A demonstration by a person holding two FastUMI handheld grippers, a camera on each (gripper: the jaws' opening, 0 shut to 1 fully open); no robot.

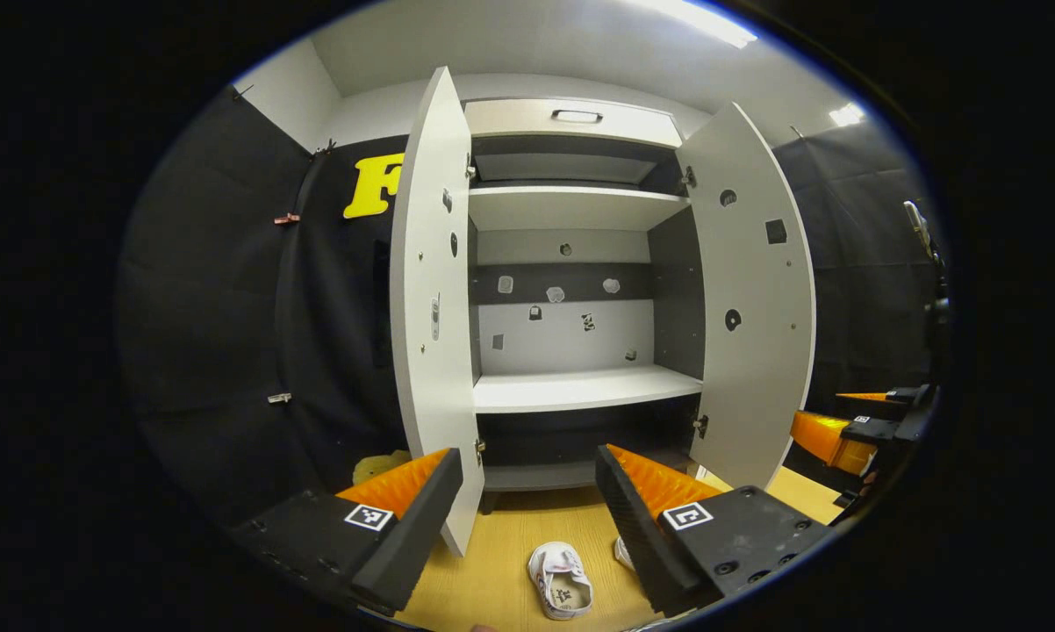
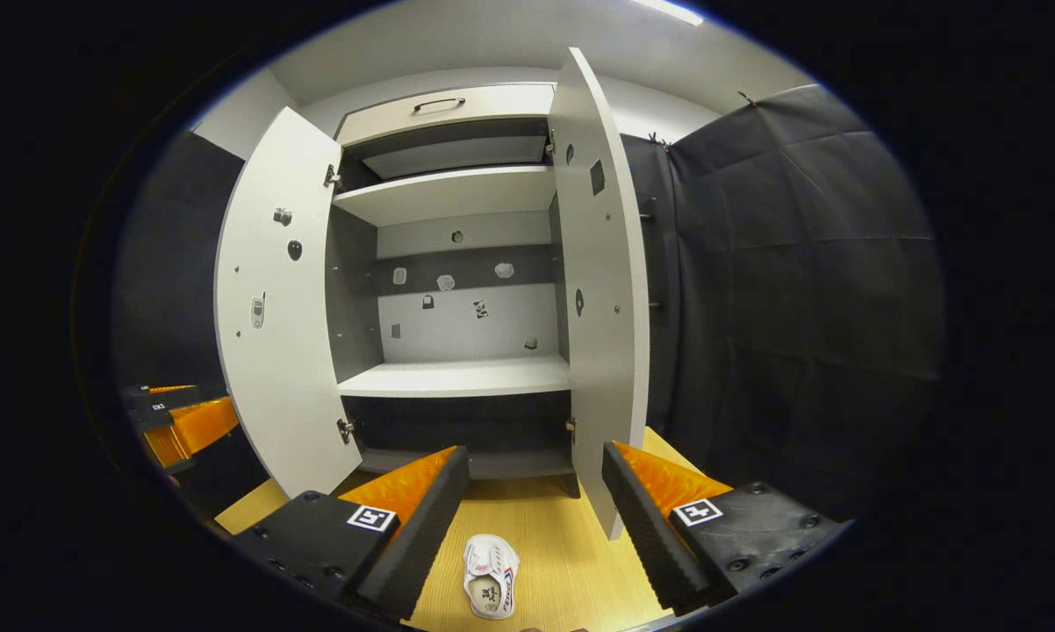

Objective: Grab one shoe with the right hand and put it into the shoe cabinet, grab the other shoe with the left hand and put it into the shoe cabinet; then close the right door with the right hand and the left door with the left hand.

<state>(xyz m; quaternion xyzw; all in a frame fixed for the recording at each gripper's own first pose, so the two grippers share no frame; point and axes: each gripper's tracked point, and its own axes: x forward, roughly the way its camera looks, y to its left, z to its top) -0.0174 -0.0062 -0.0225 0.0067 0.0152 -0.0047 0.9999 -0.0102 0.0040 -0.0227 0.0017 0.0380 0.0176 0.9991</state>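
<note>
My left tongs (image 1: 527, 500) are spread wide and hold nothing; my right tongs (image 2: 534, 500) are the same. Both white shoes (image 1: 561, 579) lie on the wooden floor (image 1: 492, 562) before the shoe cabinet (image 1: 571, 386), whose left door (image 1: 431, 307) and right door (image 1: 756, 298) stand open.

Both views are evenly bright and sharp at the centre, lit from above by ceiling strip lights (image 1: 699, 19) that blow out to white glare far above the spread jaws. Fisheye distortion bows the straight edges of the cabinet doors (image 1: 431, 290) outward ahead of the jaws, and detail dims and softens toward the rim. The recess under the lower shelf (image 2: 457, 377), just beyond the jaws, lies in deep shadow, while the wooden floor (image 2: 563, 544) between them is well lit with only faint, soft shadows.
</note>
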